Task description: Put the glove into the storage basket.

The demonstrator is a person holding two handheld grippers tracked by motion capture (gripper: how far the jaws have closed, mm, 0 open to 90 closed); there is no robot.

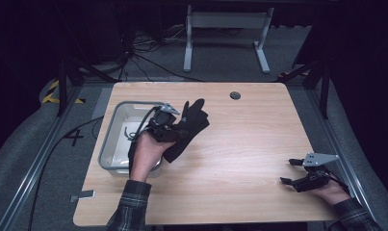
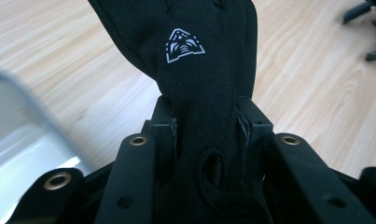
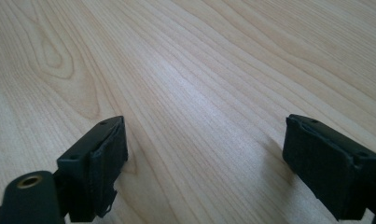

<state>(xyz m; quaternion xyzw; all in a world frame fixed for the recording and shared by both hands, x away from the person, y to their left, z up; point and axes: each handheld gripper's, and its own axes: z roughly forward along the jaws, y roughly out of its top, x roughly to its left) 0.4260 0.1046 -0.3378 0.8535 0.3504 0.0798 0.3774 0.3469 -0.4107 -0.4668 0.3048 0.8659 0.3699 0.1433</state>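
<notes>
A black glove (image 1: 189,127) hangs in the air just right of the metal tray (image 1: 115,111), held by my left gripper (image 1: 174,126), which is shut on it. In the left gripper view the glove (image 2: 195,60) rises between the two pads (image 2: 167,128), its cuff bunched below and a white triangular logo (image 2: 184,45) facing the camera. My right gripper (image 1: 290,172) rests low over the table's right front corner, open, nothing between its fingers (image 3: 99,158).
The metal tray holds a dark cord-like item (image 1: 130,133). A round cable hole (image 1: 235,95) sits near the table's far edge. Bare wood (image 1: 249,144) spreads between the two hands. Beyond the table stand a white frame (image 1: 225,33) and loose floor cables.
</notes>
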